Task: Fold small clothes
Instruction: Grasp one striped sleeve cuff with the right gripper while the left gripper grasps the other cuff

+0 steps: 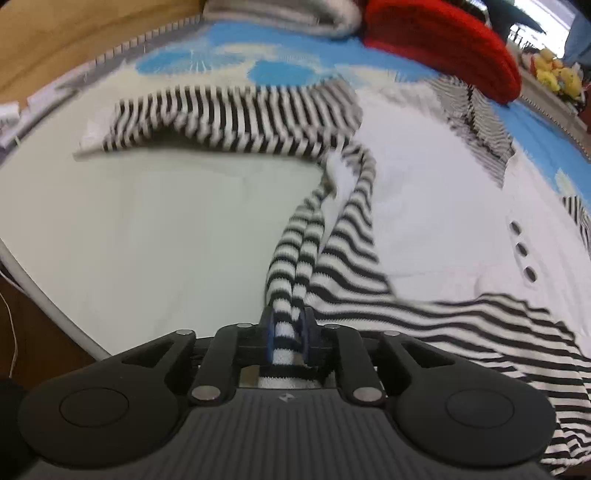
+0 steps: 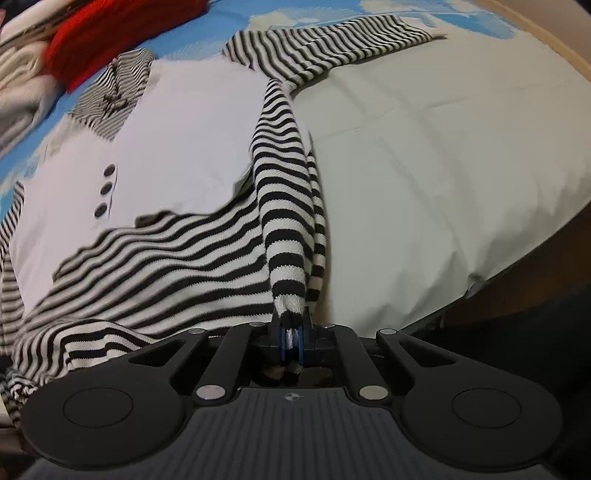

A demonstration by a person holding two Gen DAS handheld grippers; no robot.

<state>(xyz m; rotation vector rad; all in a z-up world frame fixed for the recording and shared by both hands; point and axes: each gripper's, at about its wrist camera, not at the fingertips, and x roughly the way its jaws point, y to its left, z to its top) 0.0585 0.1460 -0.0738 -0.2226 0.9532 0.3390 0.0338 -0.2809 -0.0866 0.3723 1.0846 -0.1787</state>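
A small black-and-white striped garment (image 1: 236,118) with a plain white front panel (image 1: 436,206) and three dark buttons (image 1: 521,248) lies spread on the bed. My left gripper (image 1: 290,332) is shut on a bunched striped edge of it, which runs taut away from the jaws toward a sleeve. In the right wrist view the same striped garment (image 2: 177,236) shows its white panel (image 2: 192,122) and buttons (image 2: 105,188). My right gripper (image 2: 291,338) is shut on a gathered striped fold near the bed's near edge.
The pale bedsheet (image 1: 155,236) covers the bed, with a blue patterned cover (image 1: 280,70) farther back. A red knit item (image 1: 443,40) and grey-white folded clothes (image 1: 280,14) lie at the far side. The bed edge (image 2: 491,280) drops off at the right.
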